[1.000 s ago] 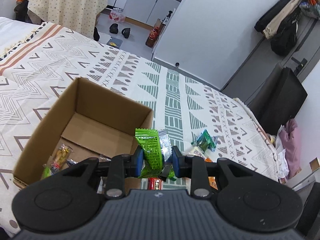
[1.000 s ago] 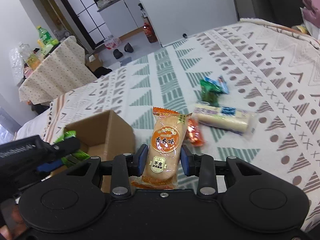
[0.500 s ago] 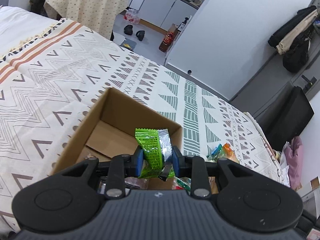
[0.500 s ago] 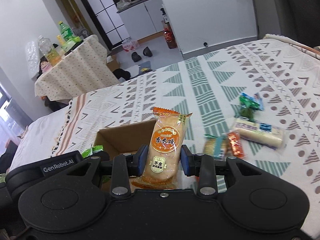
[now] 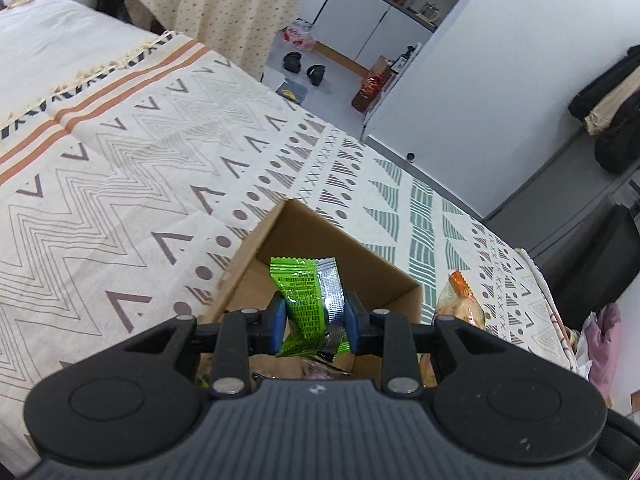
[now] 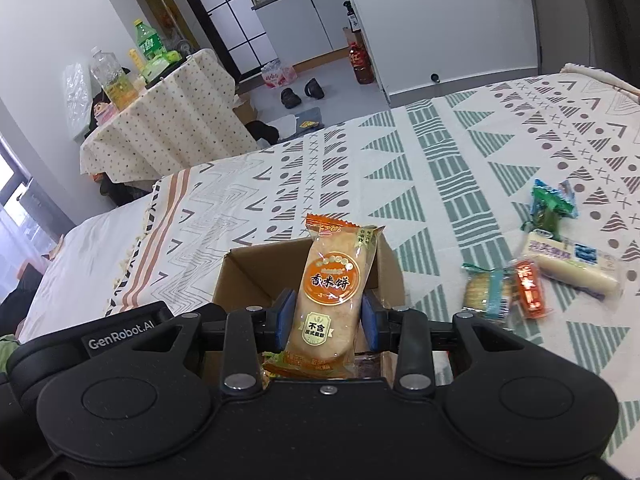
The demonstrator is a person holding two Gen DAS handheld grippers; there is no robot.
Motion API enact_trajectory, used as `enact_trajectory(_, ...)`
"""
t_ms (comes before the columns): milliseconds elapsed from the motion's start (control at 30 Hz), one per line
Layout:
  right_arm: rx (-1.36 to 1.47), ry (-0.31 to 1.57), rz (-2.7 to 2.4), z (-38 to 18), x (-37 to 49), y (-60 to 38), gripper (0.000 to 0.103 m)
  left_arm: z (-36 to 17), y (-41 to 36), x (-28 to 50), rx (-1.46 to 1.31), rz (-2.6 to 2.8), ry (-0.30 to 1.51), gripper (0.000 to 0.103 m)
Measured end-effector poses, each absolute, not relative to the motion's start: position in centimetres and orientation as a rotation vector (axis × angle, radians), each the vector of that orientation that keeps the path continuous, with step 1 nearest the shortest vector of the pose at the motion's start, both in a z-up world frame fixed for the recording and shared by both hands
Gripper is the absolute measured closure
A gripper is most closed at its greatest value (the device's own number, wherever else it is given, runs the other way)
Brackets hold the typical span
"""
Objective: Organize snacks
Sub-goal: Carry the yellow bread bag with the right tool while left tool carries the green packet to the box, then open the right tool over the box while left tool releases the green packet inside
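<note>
1. A patterned bedspread [image 6: 460, 168] is spread across most of both views, cream with green and grey triangles and zigzags.
2. A brown cardboard box [image 5: 352, 252] is seen open at the lower centre of the left wrist view, standing on the bedspread; in the right wrist view the same box [image 6: 244, 276] sits just behind the fingers.
3. The left gripper [image 5: 315, 322] is clamped tight on a green and silver snack packet [image 5: 308, 300], held upright over the open box at the bottom centre of the frame.
4. The right gripper [image 6: 326, 322] is closed snugly on an orange rice cracker packet [image 6: 330, 292], also upright, in front of the box opening.
5. A loose pile of 4 or so snacks is left on the bedspread at the right edge of the right wrist view: a long white packet [image 6: 572, 266], a small orange-red packet [image 6: 530, 288] touching it, a teal-striped cracker pack [image 6: 486, 290] beside that, and a green packet [image 6: 550, 206] above them.
</note>
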State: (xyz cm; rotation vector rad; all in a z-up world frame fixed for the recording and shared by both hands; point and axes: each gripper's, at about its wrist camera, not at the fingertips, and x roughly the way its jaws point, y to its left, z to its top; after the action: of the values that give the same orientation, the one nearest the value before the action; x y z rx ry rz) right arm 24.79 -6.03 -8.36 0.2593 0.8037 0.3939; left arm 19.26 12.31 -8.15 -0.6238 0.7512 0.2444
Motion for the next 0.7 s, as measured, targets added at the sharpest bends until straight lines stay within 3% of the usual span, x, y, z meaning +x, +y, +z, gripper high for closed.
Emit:
enact_trajectory(167, 0.295, 0.819, 0.433, -9.0, 25.4, -5.4, 0.064, -8.1, 13.1, 19.3, -0.621, 0.278, 0.737, 0.071)
enact_trajectory(300, 0.305, 0.83, 0.424, -9.5, 25.6, -5.6, 0.052, -8.4, 13.8, 19.3, -0.64, 0.294, 0.74, 0.071)
enact_trajectory(400, 0.308, 0.833, 0.413, -9.6, 25.5, -6.3, 0.051, -8.7, 14.2, 19.5, -0.657, 0.304, 0.749, 0.067)
enact_trajectory(567, 0.314, 0.829, 0.386, -9.5, 25.0, -7.9, 0.045, -8.8, 14.4, 19.5, -0.652, 0.324, 0.749, 0.052)
enact_trajectory(700, 0.3, 0.811, 0.358, -9.0, 24.4, -9.6, 0.039, -8.7, 14.1, 19.6, -0.645, 0.325, 0.737, 0.033)
